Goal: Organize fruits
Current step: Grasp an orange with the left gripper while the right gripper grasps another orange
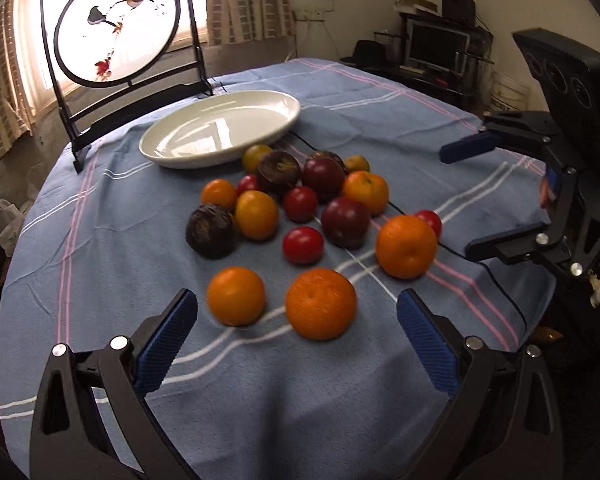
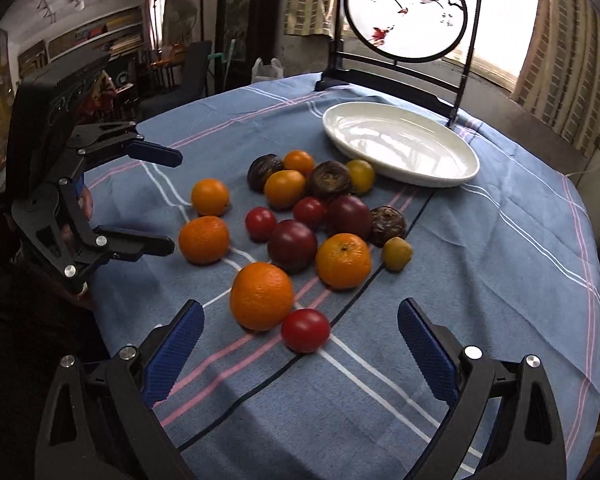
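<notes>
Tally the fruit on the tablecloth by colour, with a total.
Orange fruits: 6
Red fruits: 4
Dark purple fruits: 2
Dark brown wrinkled fruits: 3
Small yellow-green fruits: 2
Total: 17

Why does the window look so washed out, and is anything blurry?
Left wrist view: backlight blows out the window behind the round screen, glare streaks the white plate, and the nearest orange is smeared. Right wrist view: the same white-out and plate glare; straight lines bend near the edges.

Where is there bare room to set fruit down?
The white plate is empty. Bare cloth lies right of the plate, and between the left gripper and the near oranges. The fruit cluster before the plate is crowded.
</notes>
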